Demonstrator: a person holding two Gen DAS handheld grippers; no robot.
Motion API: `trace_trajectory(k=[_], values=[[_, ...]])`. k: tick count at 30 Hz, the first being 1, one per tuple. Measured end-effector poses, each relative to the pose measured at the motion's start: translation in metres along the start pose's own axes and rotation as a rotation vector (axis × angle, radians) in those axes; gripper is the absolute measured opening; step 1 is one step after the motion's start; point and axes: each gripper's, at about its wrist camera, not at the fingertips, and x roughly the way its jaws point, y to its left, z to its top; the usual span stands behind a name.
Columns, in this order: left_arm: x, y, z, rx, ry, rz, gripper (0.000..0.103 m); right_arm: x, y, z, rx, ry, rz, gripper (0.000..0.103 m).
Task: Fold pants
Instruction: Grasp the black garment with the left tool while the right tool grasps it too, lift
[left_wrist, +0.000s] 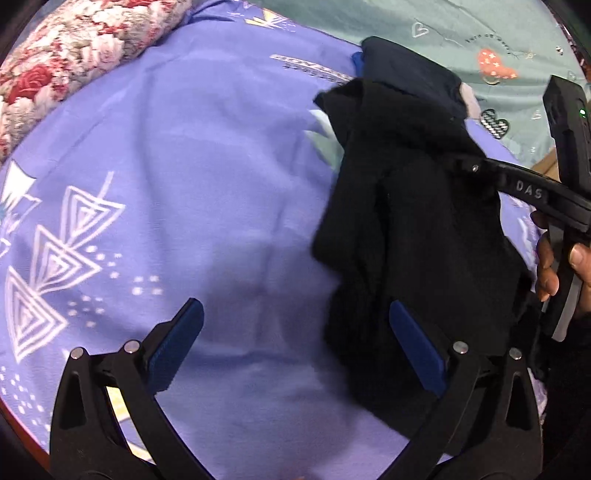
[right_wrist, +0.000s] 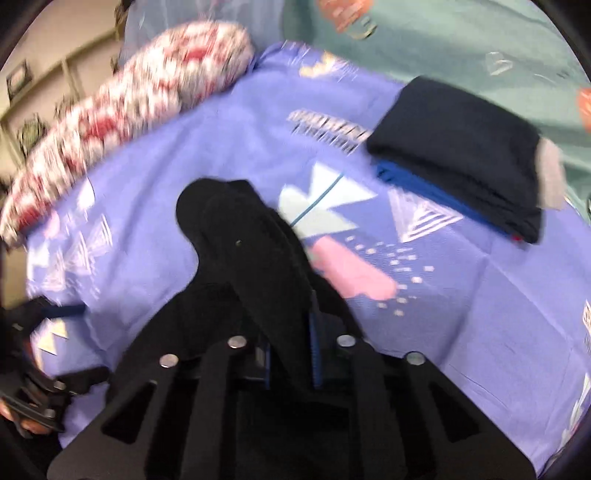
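The black pants (left_wrist: 399, 221) hang bunched over the purple bedsheet (left_wrist: 203, 166) on the right of the left wrist view. My right gripper (left_wrist: 469, 166) reaches in from the right edge and is shut on their upper part. In the right wrist view a wad of the pants (right_wrist: 243, 229) rises out of the closed jaws of the right gripper (right_wrist: 291, 332) and hides its fingertips. My left gripper (left_wrist: 291, 306) is open. Its right pad (left_wrist: 417, 350) overlaps the lower edge of the cloth; I cannot tell whether it touches. Only sheet lies between its pads.
A stack of folded dark clothes (right_wrist: 461, 158) with a blue layer sits at the far right of the sheet. A floral rolled blanket (right_wrist: 129, 122) lines the far left edge. A teal sheet (left_wrist: 480, 29) lies beyond. A person's hand (left_wrist: 554, 266) holds the right gripper.
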Motion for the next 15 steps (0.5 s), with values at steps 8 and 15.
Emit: trace_trajectory(k=[8,15], values=[[0.051,-0.017,0.034,-0.123,0.104,-0.184,0.101,-0.032,-0.032,-0.017,0.051,-0.081,-0.015,0.013],[0.088,-0.052,0.06,-0.07,0.14,-0.228,0.097,-0.017,-0.049,-0.03,0.095,-0.048,-0.027,0.013]])
